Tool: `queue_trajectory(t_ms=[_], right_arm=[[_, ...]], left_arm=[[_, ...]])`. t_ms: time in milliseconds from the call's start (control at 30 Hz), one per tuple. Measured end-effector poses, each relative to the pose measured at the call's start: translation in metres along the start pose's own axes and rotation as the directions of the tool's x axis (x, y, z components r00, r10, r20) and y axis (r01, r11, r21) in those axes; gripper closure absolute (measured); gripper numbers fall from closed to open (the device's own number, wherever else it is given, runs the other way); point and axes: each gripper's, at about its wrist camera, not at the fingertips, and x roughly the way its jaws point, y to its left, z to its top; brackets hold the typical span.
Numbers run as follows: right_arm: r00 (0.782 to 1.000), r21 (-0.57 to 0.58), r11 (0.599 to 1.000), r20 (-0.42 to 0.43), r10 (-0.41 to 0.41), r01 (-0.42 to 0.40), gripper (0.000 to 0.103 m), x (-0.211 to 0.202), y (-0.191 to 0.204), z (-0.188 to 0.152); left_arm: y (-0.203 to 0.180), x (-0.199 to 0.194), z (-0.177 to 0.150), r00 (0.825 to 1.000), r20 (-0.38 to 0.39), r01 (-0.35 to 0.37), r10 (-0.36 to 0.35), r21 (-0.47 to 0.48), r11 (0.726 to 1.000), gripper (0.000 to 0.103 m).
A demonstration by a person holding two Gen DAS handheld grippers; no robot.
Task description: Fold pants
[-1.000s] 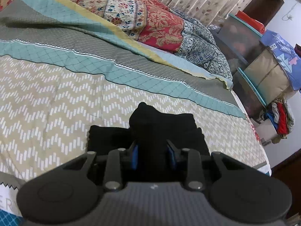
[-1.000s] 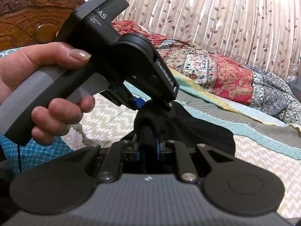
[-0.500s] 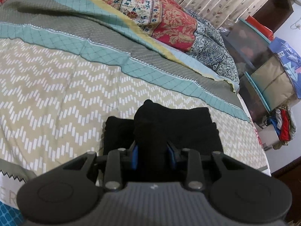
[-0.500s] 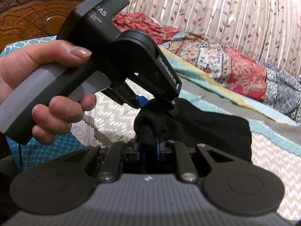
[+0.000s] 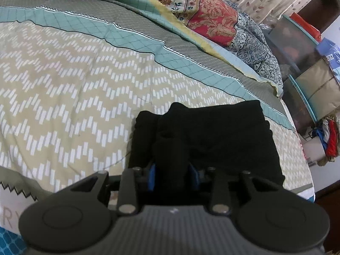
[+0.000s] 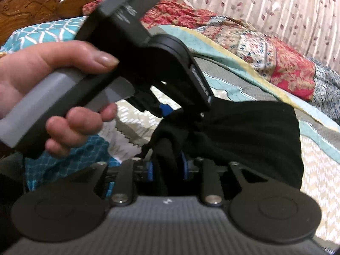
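The black pants (image 5: 223,136) lie folded into a thick bundle on the patterned bedspread (image 5: 70,89). My left gripper (image 5: 172,170) is shut on a bunched edge of the pants, the cloth filling the gap between its blue pads. My right gripper (image 6: 166,165) is shut on another bunch of the same pants (image 6: 255,136). In the right wrist view the left gripper's body (image 6: 161,68) and the hand holding it sit just above and left of the cloth. The two grips are close together.
A red floral quilt (image 5: 210,14) lies along the bed's far side. Stacked storage boxes (image 5: 301,48) and a pile of clothes (image 5: 327,138) stand beyond the bed's right edge. A carved wooden headboard (image 6: 42,2) and a curtain (image 6: 265,6) are behind.
Both grippers have carried the pants bundle forward and lower over the bedspread. In the right wrist view the left gripper has tilted and shifted right. Both grips stay shut.
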Motion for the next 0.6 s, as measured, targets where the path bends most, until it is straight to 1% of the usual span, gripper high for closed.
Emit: queue_trajectory(t_ms=[133,200,300,367,433,500,567,600], right_arm=[[0.998,-0.005,0.999,0.034,0.046,-0.046,0.071,-0.021,-0.005,0.000],[0.996,-0.002,0.999,0.077,0.054,-0.054,0.072,-0.037,-0.009,0.002],[0.990,0.014,1.000,0.138,0.017,-0.020,0.073,-0.053,-0.021,0.008],[0.988,0.061,0.998,0.154,-0.027,0.018,0.073,-0.052,-0.037,0.014],[0.990,0.120,0.992,0.132,-0.051,0.036,0.073,-0.043,-0.050,0.017],[0.993,0.163,0.986,0.103,-0.053,0.036,0.074,-0.029,-0.060,0.017],[0.998,0.182,0.983,0.055,-0.034,0.023,0.076,-0.013,-0.060,0.015],[1.000,0.190,0.982,0.021,-0.007,0.003,0.076,-0.003,-0.058,0.012]], left_arm=[[-0.003,0.000,-0.001,1.000,0.002,-0.011,0.011,0.019,1.000,0.071],[-0.002,0.000,0.000,1.000,0.001,-0.006,0.006,0.013,1.000,0.071],[-0.002,0.000,0.000,1.000,-0.001,0.003,-0.003,0.002,1.000,0.071],[-0.001,0.001,0.000,1.000,-0.002,0.001,-0.001,0.001,1.000,0.071],[-0.001,0.001,0.000,1.000,-0.002,-0.002,0.002,0.003,1.000,0.071],[-0.001,0.001,0.001,1.000,-0.003,-0.004,0.004,0.005,1.000,0.071],[-0.001,0.001,0.001,1.000,-0.003,-0.004,0.004,0.004,1.000,0.070],[-0.001,0.001,0.001,1.000,-0.004,-0.005,0.005,0.004,1.000,0.070]])
